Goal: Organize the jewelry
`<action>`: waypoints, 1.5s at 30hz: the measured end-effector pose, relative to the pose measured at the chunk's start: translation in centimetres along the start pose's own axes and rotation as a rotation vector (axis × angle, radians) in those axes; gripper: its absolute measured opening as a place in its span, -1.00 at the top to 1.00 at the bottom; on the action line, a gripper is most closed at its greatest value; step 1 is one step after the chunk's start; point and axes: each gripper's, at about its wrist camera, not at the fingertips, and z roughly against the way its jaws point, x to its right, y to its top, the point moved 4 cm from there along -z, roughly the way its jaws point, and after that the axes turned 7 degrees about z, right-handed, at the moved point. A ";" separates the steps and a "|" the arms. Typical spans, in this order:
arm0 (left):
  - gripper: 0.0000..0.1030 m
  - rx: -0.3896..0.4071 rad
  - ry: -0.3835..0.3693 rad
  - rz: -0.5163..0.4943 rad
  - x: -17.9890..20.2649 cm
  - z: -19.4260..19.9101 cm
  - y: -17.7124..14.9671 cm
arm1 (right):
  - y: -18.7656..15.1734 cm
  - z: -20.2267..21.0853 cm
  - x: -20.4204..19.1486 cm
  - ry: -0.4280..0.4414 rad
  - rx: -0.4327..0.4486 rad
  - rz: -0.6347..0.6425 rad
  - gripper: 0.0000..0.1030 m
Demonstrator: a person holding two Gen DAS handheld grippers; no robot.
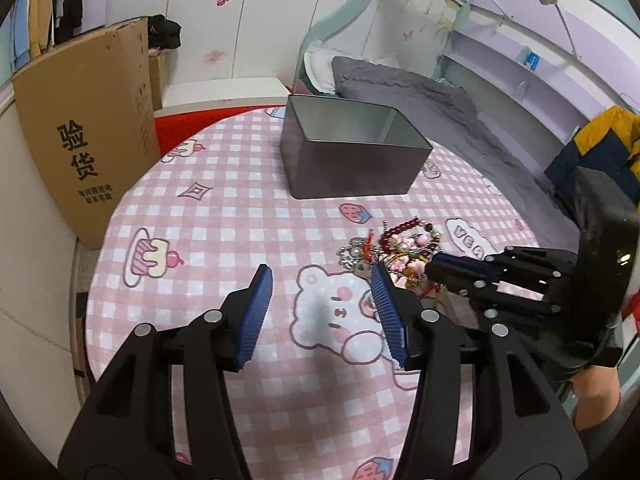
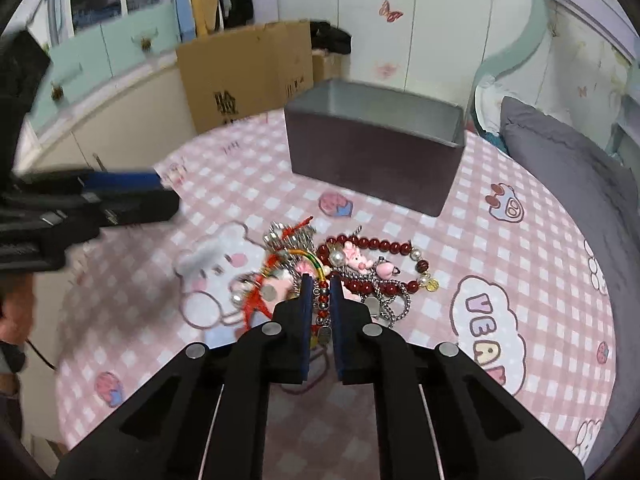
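A tangled jewelry pile (image 1: 400, 246) (image 2: 360, 268) of red bead bracelets, silver chains, pink charms and red cord lies on the pink checked tablecloth (image 1: 224, 216). My right gripper (image 2: 320, 286) points down into the pile's near edge. Its blue pads are nearly together, pinching a thin beaded strand. In the left wrist view the right gripper (image 1: 440, 270) reaches into the pile from the right. My left gripper (image 1: 320, 276) hangs open over the bear print just left of the pile, with nothing between its fingers. An open grey metal tin (image 1: 352, 160) (image 2: 372, 160) stands behind the pile.
A tall cardboard box (image 1: 88, 140) (image 2: 244, 72) stands off the table's far left edge. A bed with a grey blanket (image 1: 420, 92) lies behind and to the right. A person's leg (image 1: 596, 396) shows at the right. The round table's edge curves close on the left.
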 end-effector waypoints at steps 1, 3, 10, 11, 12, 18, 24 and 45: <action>0.00 -0.001 -0.008 0.002 0.0 0.0 0.0 | 0.1 0.6 0.1 0.003 0.015 -0.010 0.87; 0.00 -0.005 -0.024 0.006 0.3 -0.1 0.0 | 0.5 2.4 0.4 0.013 0.058 -0.031 0.87; 0.00 -0.039 -0.069 -0.008 2.1 -1.4 -0.6 | 1.1 6.5 2.0 0.022 0.151 -0.090 0.87; 0.00 -0.043 -0.076 -0.014 2.4 -1.5 -0.8 | 1.1 6.8 2.2 0.039 0.165 -0.104 0.87; 0.00 -0.050 -0.084 -0.020 2.9 -1.8 -1.0 | 1.1 7.3 2.4 0.047 0.179 -0.116 0.87; 0.00 -0.082 -0.139 -0.098 5.8 -2.6 -2.2 | 0.5 8.2 3.3 0.045 0.194 -0.143 0.87; 0.01 -0.098 -0.113 -0.215 8.8 -3.4 -3.9 | -0.2 7.9 3.7 0.056 0.192 -0.156 0.87; 0.34 -0.144 0.027 -0.209 6.6 -5.2 -5.0 | -2.1 7.3 4.7 0.054 0.170 -0.179 0.86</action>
